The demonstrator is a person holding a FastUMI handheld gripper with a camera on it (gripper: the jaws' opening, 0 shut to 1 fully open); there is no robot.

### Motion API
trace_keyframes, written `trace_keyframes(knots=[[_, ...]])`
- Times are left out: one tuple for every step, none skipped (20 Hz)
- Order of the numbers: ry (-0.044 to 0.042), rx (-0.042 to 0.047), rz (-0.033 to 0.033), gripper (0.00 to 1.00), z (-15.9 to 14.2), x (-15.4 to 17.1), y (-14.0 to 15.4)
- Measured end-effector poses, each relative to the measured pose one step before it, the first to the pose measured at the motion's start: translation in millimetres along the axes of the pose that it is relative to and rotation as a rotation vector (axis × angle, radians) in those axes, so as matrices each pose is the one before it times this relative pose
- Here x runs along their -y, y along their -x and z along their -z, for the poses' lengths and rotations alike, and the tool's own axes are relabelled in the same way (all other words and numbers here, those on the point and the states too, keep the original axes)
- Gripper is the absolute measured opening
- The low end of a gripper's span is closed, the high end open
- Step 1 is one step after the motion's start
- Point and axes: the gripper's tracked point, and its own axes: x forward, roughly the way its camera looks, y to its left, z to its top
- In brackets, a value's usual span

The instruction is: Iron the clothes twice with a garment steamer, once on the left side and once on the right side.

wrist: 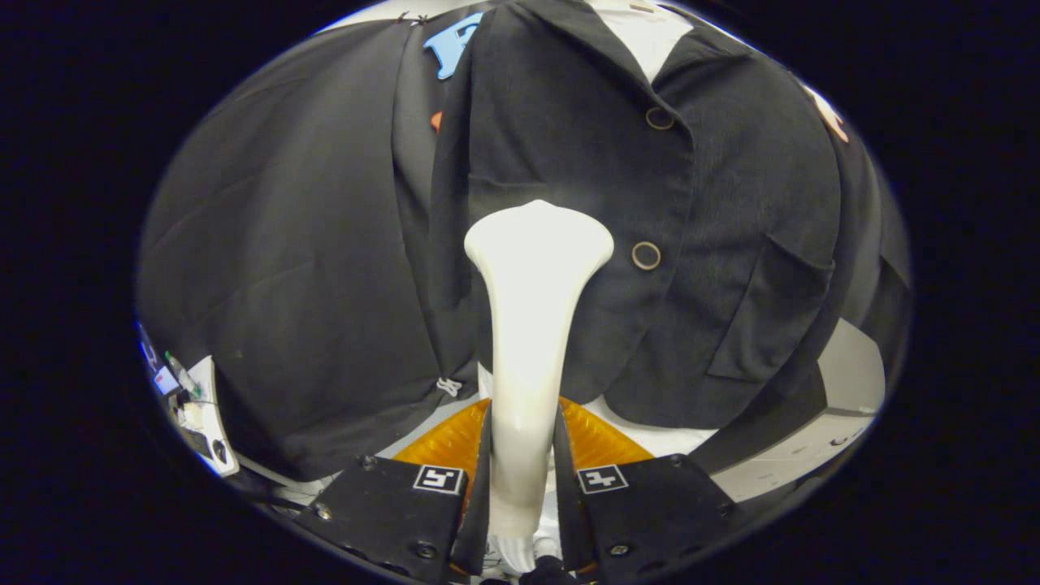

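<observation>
jaws: gripper [524,479] squeezes the white steamer [532,325] from both sides | steamer: head up against the black jacket [715,227], near its lower button [646,255]

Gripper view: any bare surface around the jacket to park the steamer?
One bare patch: the white surface beside the black jacket's hem, beyond its pocket. The strip below the hem is crowded by the orange ribbed part. Gadgets and cables clutter the opposite side. The gripper is shut on the white steamer.
</observation>
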Motion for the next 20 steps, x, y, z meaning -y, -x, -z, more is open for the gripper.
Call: trace_keyframes(knots=[[0.00028, -0.01013, -0.00050, 0.38, 4.10, -0.11, -3.16], [0.00008, -0.01080, -0.00080, 0.38, 5.18, -0.45, -2.64], [-0.00045, -0.01404, -0.00186, 0.38, 6.92, 0.60, -1.86], [-0.00362, -0.01198, -0.00251, 0.38, 4.28, -0.80, -1.82], [0.00053, -0.01166, -0.00155, 0.38, 6.91, -1.00, -2.49], [0.00009, -0.01046, 0.00118, 0.38, 4.74, -0.16, -2.22], [0.00066, -0.01077, 0.00037, 0.38, 4.17, -2.12, -1.54], [-0.00175, -0.00913, -0.00043, 0.38, 0.99, 0.47, 1.40], [-0.00168, -0.01067, -0.00058, 0.38, 0.54, -0.23, 0.89], [-0.00321, -0.00804, -0.00123, 0.38, 0.79, 0.09, 0.66], [-0.00170, -0.00833, 0.00089, 0.38, 2.73, -0.31, -1.06], [-0.00278, -0.00712, 0.00192, 0.38, 1.42, 0.59, -0.86], [-0.00190, -0.00468, 0.00374, 0.38, 3.73, 0.66, -2.75], [-0.00149, -0.00186, 0.00239, 0.38, 2.74, 0.13, -0.75], [-0.00240, -0.00295, 0.00127, 0.38, 3.87, -1.21, -1.75], [-0.00399, -0.00518, 0.00161, 0.38, 3.16, 0.25, 0.72], [-0.00563, -0.00428, -0.00125, 0.38, 3.92, 1.08, 2.52], [-0.00871, -0.00200, -0.00264, 0.38, 2.60, 2.33, 3.30], [-0.01028, 0.00163, -0.00153, 0.38, 0.67, 2.78, 1.66], [-0.01427, 0.00702, -0.00077, 0.38, 0.88, 5.35, 4.09]])
